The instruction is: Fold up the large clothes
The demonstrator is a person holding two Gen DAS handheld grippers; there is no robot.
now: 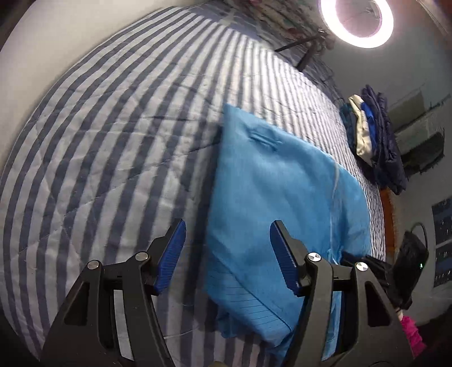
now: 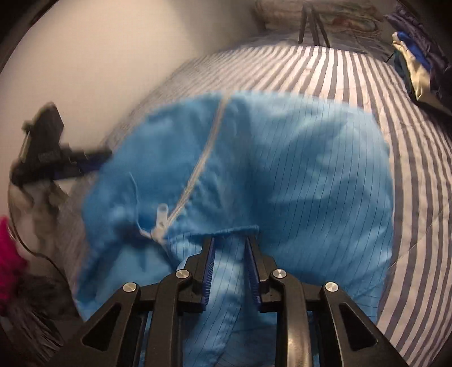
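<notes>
1. The blue garment [image 2: 254, 158] lies bunched on the striped bed cover [image 1: 113, 141], its white zipper [image 2: 197, 166] running diagonally across it.
2. The right hand-held gripper [image 2: 230, 242] has garment cloth between its narrowly parted jaws; whether the pads pinch it, I cannot tell.
3. The left hand-held gripper [image 1: 227, 228] hangs with jaws wide apart over the garment's left edge, holding nothing.
4. On the far right sits a stack of folded clothes [image 1: 375, 141].
5. A ring light [image 1: 356, 21] glows at the far end.
</notes>
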